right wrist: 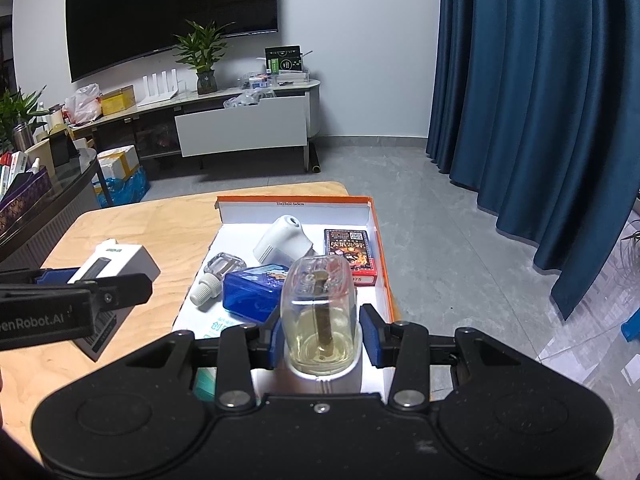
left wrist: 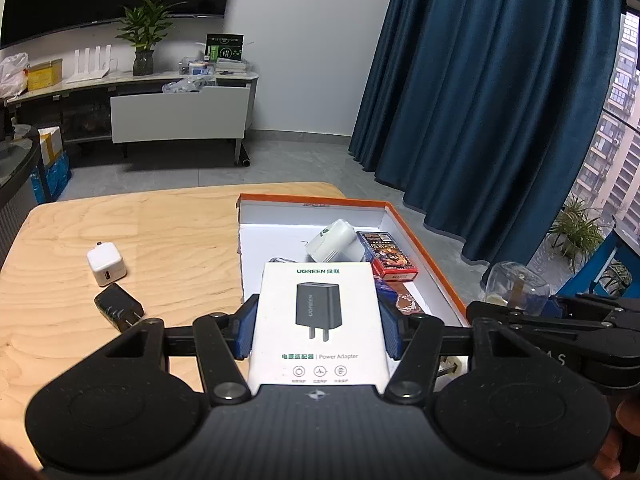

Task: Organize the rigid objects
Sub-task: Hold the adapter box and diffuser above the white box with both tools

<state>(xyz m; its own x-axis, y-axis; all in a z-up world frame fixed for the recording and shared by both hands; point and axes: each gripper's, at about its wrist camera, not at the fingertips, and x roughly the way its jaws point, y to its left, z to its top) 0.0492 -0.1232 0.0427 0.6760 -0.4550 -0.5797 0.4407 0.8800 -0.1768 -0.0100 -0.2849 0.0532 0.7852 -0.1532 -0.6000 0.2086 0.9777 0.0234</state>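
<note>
My left gripper is shut on a white UGREEN power adapter box, held at the near left edge of the orange-rimmed white tray. My right gripper has its blue pads at the sides of a clear glass bottle with yellowish liquid and a stick inside; a small gap shows at the right pad. The bottle is over the tray's near end. The tray holds a white device, a card pack, a blue case and a small glass bottle.
A white charger cube and a black plug adapter lie on the wooden table left of the tray. The table ends just beyond the tray; a grey floor, a TV cabinet and blue curtains are behind.
</note>
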